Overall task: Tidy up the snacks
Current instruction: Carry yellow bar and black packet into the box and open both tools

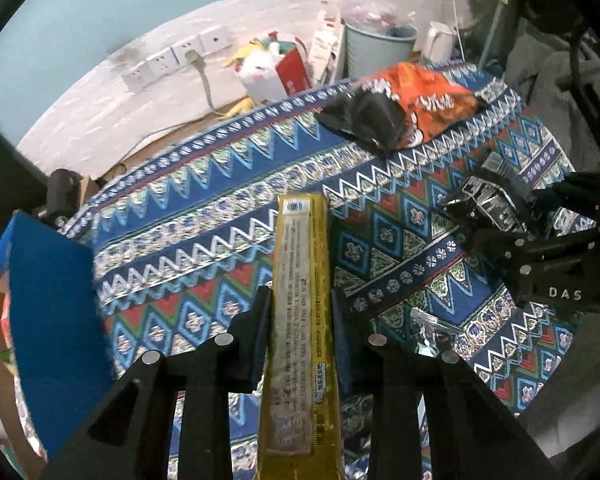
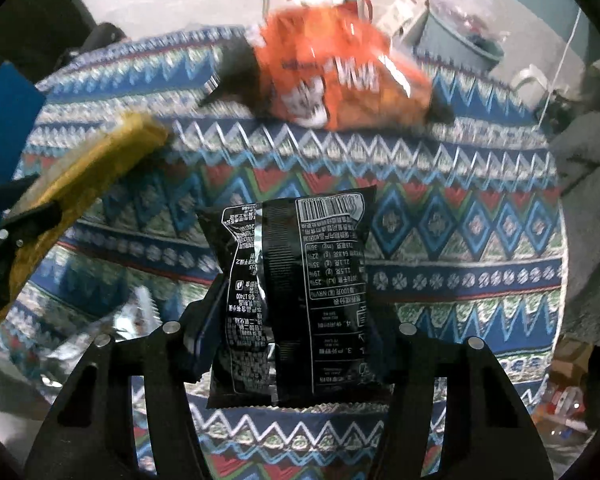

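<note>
My left gripper (image 1: pixel 300 308) is shut on a long gold snack pack (image 1: pixel 300 300) and holds it above the patterned cloth; the pack also shows at the left of the right wrist view (image 2: pixel 80 176). My right gripper (image 2: pixel 296 312) is shut on a black snack packet (image 2: pixel 300 292), printed back facing the camera; it also shows at the right of the left wrist view (image 1: pixel 488 204). An orange and black chip bag (image 1: pixel 404 108) lies at the far edge of the cloth and shows in the right wrist view (image 2: pixel 332 76) too.
A patterned blue cloth (image 1: pixel 204 208) covers the table. A blue box flap (image 1: pixel 52 320) stands at the left. A silver wrapper (image 1: pixel 424 332) lies near my left gripper. Behind the table are a grey bin (image 1: pixel 376 48), a white kettle (image 1: pixel 440 40) and wall sockets (image 1: pixel 176 56).
</note>
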Motion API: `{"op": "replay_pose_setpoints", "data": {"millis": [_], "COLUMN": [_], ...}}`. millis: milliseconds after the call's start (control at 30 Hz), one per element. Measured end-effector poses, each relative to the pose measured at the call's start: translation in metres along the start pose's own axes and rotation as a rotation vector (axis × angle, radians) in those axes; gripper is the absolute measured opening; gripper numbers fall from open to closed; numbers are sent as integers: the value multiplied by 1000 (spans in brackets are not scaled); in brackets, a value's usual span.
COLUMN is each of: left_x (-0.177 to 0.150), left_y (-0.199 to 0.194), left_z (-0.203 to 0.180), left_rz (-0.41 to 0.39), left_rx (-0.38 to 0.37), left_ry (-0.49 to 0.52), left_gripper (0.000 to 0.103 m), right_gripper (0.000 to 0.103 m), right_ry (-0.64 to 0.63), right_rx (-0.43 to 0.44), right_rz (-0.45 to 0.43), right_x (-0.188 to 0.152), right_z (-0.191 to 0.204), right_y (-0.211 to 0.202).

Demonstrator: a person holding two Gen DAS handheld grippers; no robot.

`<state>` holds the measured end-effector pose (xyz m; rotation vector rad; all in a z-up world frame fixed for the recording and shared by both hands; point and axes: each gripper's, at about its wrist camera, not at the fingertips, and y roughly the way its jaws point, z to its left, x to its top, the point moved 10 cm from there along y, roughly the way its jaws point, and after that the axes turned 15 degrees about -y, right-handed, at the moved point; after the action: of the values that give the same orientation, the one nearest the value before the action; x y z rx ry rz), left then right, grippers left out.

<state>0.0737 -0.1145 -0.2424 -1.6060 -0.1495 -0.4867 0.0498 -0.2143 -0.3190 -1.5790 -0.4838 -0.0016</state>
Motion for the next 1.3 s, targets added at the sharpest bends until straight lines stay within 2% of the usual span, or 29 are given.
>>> {"op": "replay_pose_setpoints", "data": {"millis": [267,400,667,1000,1300], "left_x": [6,8,12,17,18], "left_y": [-37,-54,-84,-116,-139], "left_z": [18,31,61,101,140], "left_rz": [-58,-89,-127,-179,-219], "left_rx": [1,19,-5,-14,-17], "left_ry": [-41,-59,-141,-211,-282], "left_gripper": [29,29,29,29,29], "right_gripper": [59,59,59,59,59], "right_ry": [-18,-31,-65,-121,-181], "right_rx": [3,18,46,73,93], "right_rz": [-109,-154,-235,-290,-299], "right_x": [28,34,63,91,110], "right_z": [24,16,41,78,115], "right_y": [-51,-54,-82,-99,-102]}}
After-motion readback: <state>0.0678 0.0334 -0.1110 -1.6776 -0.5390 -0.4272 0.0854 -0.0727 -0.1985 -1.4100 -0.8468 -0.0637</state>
